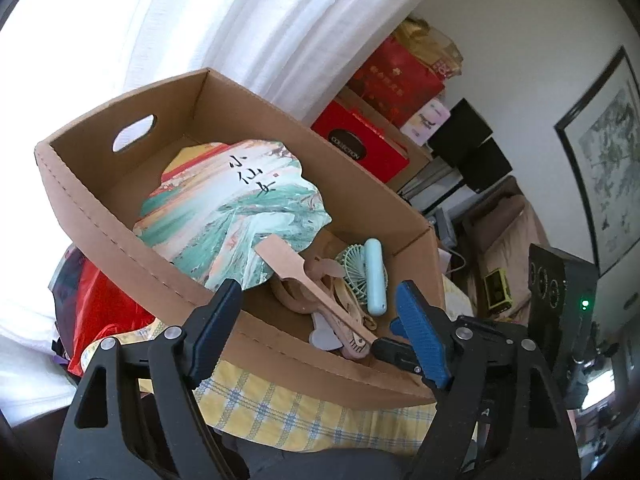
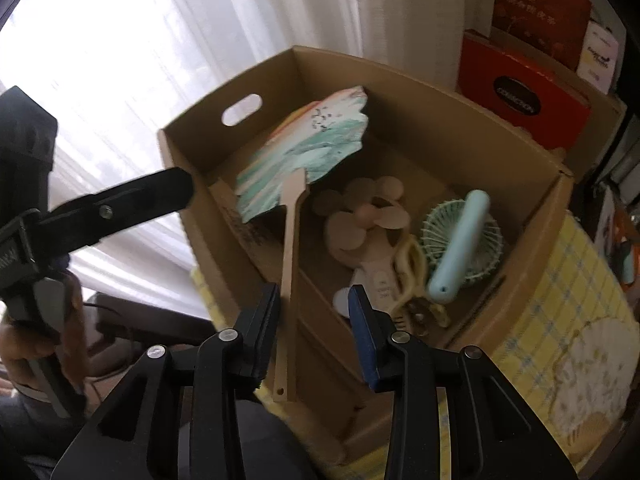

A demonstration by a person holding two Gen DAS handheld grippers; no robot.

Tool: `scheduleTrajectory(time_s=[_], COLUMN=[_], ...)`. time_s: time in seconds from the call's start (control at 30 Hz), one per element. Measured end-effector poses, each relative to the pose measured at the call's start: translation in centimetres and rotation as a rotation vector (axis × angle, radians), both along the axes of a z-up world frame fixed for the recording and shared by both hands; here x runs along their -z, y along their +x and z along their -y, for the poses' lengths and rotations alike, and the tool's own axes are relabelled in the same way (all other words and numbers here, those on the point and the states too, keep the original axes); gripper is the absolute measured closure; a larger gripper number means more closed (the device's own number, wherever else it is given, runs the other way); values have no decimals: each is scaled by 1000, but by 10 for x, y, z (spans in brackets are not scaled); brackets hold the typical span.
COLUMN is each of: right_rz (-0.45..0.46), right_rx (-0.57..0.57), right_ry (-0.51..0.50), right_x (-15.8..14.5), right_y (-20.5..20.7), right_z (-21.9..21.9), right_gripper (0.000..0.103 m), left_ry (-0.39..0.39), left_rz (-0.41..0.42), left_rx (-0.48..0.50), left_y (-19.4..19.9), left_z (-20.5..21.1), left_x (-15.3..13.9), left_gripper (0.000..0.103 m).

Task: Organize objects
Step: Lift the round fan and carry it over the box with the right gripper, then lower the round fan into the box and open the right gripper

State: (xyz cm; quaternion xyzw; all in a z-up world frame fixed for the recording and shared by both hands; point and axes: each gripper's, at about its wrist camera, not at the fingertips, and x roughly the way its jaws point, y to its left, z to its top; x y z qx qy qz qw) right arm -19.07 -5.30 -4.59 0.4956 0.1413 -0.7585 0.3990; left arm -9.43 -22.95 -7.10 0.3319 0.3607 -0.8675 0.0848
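The left gripper [image 1: 318, 312] stands with its fingers spread wide and nothing between them, hovering over the near rim of the cardboard box [image 1: 120, 236]. Its left finger is black and narrow; its right finger [image 1: 420, 332] carries a ribbed blue pad. In the right wrist view this same tool shows at the far left as a blurred black arm [image 2: 132, 200].

The right gripper [image 2: 314, 308] is likewise released, jaws parted, with the end of the fan's wooden handle [image 2: 289, 280] passing between them close to the left finger; whether it touches that finger I cannot tell. The right finger [image 2: 366, 336] has a blue pad.

The box is plain brown corrugated board, open-topped, with an oval hand-hole [image 1: 134, 133] cut in its far-left wall. It sits on a yellow checked cloth [image 1: 272, 408].

Inside, the paper hand fan [image 1: 236, 208] lies tilted against the left wall, its scalloped face marbled in green, white and orange with black brush characters. Its flat, pale wooden handle runs toward the near edge and sticks out over the rim.

To its right, on the box floor, lie a beige small fan with round blades [image 2: 368, 216], a cream hair claw [image 2: 410, 276], and a mint handheld fan [image 2: 460, 244] with a wire cage and a smooth rounded handle, all crowded in the near-right corner.

Beyond the box to the right stand red gift boxes [image 1: 360, 148], and a white curtain [image 1: 260, 20] hangs behind.
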Motion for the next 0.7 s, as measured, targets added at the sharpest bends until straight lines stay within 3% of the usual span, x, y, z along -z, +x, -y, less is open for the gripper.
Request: scheduleTrajectory(time_s=[0.2,0.33,0.4,0.43,0.7], right_rz=[-11,2,-7,15,193], right_rx=[22,-15,-34,-59,-31], right_ry=[5,-6,3,-17,-53], right_x=[3,0,-1,-1,17], right_y=[-1,-1,1,1,-27], right_z=[-6,3,10,15,35], right_gripper=[64,79,81,86,80], left_ry=[-13,-11,4,14,30], left_rz=[8,5,-1,-6,-40], left_rx=[32,43,47,48,28], left_y=[-3,-5,-4,-3,6], left_z=[-7,-9,-8,-6,5], left_x=[0,-2,-3,-3,-13], left_gripper=[26,25,25,25,25])
